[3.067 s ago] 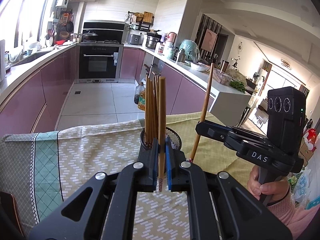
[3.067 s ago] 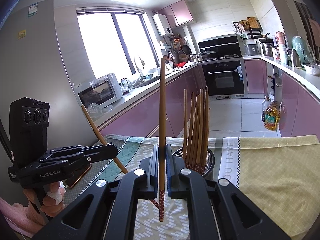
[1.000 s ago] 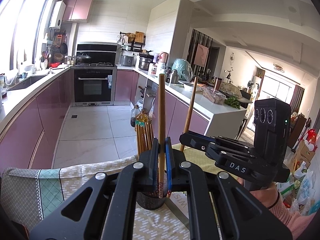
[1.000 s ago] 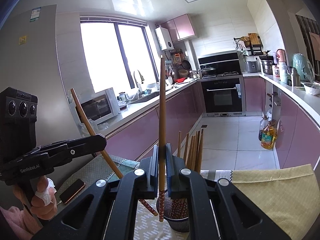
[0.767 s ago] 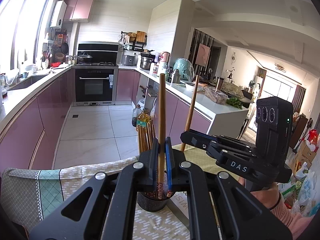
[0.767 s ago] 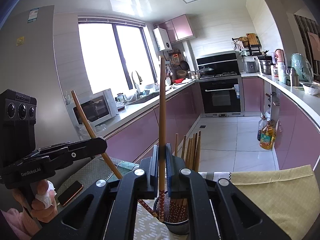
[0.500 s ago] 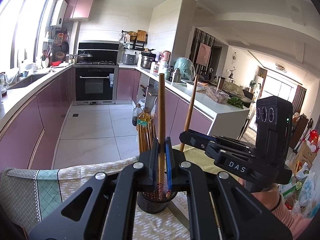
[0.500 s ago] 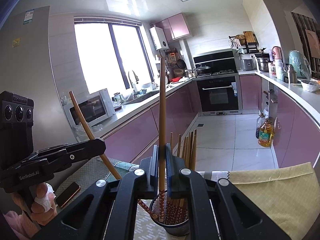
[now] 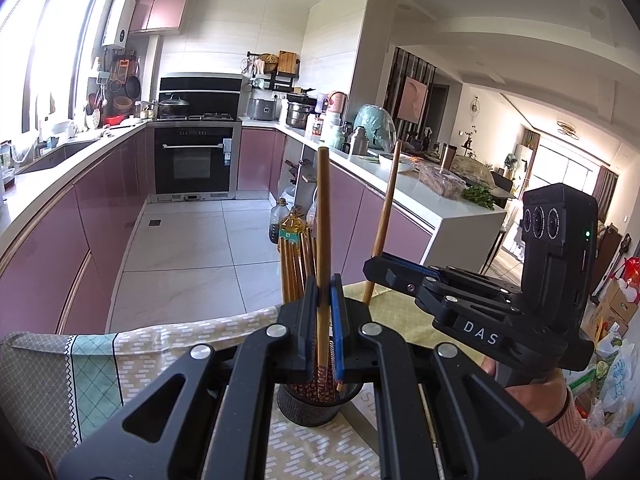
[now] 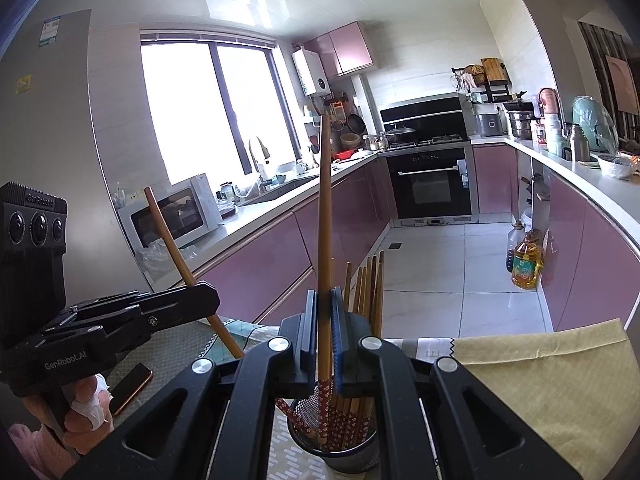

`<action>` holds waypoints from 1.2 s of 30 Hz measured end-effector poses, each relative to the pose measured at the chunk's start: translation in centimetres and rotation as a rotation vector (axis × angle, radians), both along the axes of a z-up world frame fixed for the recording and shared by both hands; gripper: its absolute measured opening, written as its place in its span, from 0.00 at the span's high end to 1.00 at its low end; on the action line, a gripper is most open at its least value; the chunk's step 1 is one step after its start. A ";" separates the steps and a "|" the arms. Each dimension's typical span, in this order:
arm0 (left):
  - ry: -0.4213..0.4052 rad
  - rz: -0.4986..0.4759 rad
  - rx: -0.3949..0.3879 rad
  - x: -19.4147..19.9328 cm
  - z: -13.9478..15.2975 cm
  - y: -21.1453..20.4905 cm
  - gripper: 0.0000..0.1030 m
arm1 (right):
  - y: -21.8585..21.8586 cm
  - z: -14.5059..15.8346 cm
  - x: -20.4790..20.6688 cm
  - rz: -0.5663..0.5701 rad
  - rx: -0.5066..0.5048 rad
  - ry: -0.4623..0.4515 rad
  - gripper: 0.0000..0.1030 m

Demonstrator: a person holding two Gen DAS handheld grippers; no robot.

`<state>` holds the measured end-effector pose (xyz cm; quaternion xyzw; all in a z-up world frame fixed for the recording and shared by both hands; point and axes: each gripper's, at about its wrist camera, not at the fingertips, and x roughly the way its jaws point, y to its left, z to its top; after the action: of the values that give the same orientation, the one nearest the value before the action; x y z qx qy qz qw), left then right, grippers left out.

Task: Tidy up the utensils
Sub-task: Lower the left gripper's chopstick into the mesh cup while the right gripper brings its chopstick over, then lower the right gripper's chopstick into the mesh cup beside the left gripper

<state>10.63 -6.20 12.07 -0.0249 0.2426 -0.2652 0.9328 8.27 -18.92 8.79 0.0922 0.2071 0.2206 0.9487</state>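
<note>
On left hand-held gripper (image 10: pixel 200 300): "GenRobot.AI"; right (image 9: pixel 380 276): "DAS".

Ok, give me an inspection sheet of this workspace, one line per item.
Surface: table under a patterned cloth.
Job's things: black mesh cup holding a bundle of chopsticks; two more chopsticks in the grippers, lower ends reaching into the cup.
Clutter: phone on the table.
Grippers: left gripper shut on one chopstick; right gripper shut on another chopstick.
Cables: nothing seen.
Surroundings: kitchen with pink cabinets, oven, microwave, oil bottles on the floor.
</note>
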 end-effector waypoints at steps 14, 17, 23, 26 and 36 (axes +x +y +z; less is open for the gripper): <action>0.032 0.005 0.017 1.7 -1.0 -0.4 0.93 | 0.4 -1.3 0.8 -0.015 -0.012 0.029 0.95; 0.039 0.007 0.022 2.0 -1.3 -0.4 0.93 | 0.4 -1.7 1.0 -0.016 -0.008 0.038 0.95; 0.054 0.008 0.030 2.6 -2.1 -0.6 0.93 | 0.6 -2.2 1.3 -0.010 -0.011 0.056 0.94; 0.060 0.008 0.031 2.9 -2.3 -0.7 0.93 | 0.6 -2.3 1.5 -0.009 -0.012 0.059 0.95; 0.069 0.009 0.044 3.5 -3.3 -1.1 0.93 | 0.8 -2.9 1.6 -0.008 -0.015 0.076 0.95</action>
<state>14.15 -7.29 8.77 -0.0149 0.2804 -0.2547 0.9254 9.88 -18.09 5.90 0.0943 0.2440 0.2118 0.9417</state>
